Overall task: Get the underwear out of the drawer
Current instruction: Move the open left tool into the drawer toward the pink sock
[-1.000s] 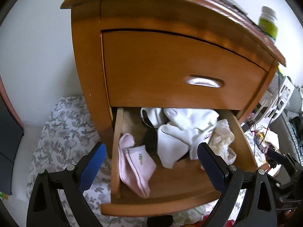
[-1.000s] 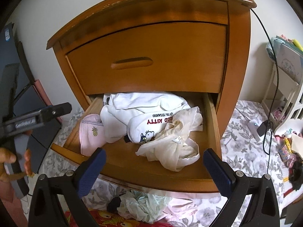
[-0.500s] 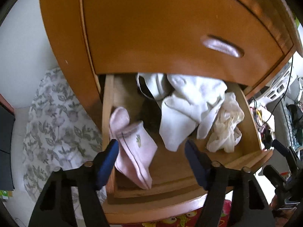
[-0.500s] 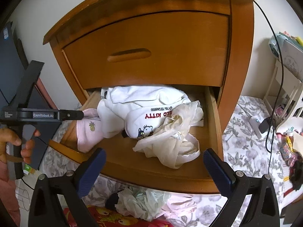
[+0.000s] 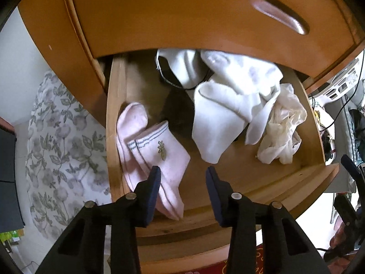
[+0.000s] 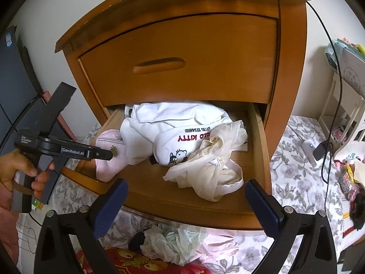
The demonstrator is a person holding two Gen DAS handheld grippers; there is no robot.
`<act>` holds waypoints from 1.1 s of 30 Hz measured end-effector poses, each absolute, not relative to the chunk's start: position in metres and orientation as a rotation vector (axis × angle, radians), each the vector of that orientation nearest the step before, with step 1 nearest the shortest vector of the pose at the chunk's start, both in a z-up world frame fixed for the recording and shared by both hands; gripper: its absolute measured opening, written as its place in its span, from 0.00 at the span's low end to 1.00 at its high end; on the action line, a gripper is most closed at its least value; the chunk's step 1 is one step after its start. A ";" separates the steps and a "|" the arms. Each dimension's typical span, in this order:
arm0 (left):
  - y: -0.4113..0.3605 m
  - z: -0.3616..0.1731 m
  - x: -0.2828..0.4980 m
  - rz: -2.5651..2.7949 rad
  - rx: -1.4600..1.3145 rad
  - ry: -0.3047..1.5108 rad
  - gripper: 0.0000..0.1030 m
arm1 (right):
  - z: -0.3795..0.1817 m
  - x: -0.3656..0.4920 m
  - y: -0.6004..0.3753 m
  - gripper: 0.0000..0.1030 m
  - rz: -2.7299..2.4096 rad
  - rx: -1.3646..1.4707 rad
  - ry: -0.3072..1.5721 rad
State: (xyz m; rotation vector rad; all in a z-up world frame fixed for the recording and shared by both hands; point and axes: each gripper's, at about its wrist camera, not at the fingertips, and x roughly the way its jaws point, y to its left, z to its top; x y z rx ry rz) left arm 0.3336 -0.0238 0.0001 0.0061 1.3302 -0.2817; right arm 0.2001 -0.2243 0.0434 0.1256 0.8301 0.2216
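Observation:
The lower drawer [image 6: 157,196] of a wooden nightstand stands pulled out. A pink folded garment [image 5: 157,153] with grey stripes lies at its left side. In the middle lies white Hello Kitty underwear [image 6: 182,137], and a cream sheer piece [image 6: 216,173] lies at the right. My left gripper [image 5: 182,178] hangs low over the drawer, open with a narrowed gap, and the pink garment's edge [image 6: 109,159] is under its left finger. In the right wrist view a hand holds it [image 6: 100,154]. My right gripper [image 6: 184,194] stands wide open in front of the drawer, holding nothing.
The upper drawer [image 6: 182,61] is closed just above the clothes. Several garments [image 6: 171,244] lie heaped on the floral bedding [image 6: 296,182] below the drawer front. A black cable [image 6: 333,91] hangs down the right side, near a white rack [image 6: 346,114].
My left gripper moved forward and down into the drawer over the pink garment, and its fingers drew closer together. The right gripper edged slightly nearer and stayed wide open.

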 end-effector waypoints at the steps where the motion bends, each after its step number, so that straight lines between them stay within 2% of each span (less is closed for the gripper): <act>1: -0.025 -0.001 0.334 -0.284 0.015 1.337 0.37 | 0.043 0.200 -0.224 1.00 0.223 0.126 0.831; 4: -0.025 -0.005 0.333 -0.295 0.026 1.359 0.33 | 0.042 0.201 -0.223 1.00 0.226 0.125 0.835; 22: -0.025 -0.006 0.327 -0.264 0.115 1.380 0.33 | 0.035 0.203 -0.219 1.00 0.240 0.126 0.862; 28: -0.029 -0.014 0.329 -0.249 0.135 1.384 0.22 | 0.035 0.203 -0.220 1.00 0.241 0.128 0.865; 33: -0.030 -0.020 0.333 -0.242 0.153 1.386 0.17 | 0.034 0.203 -0.220 1.00 0.245 0.132 0.870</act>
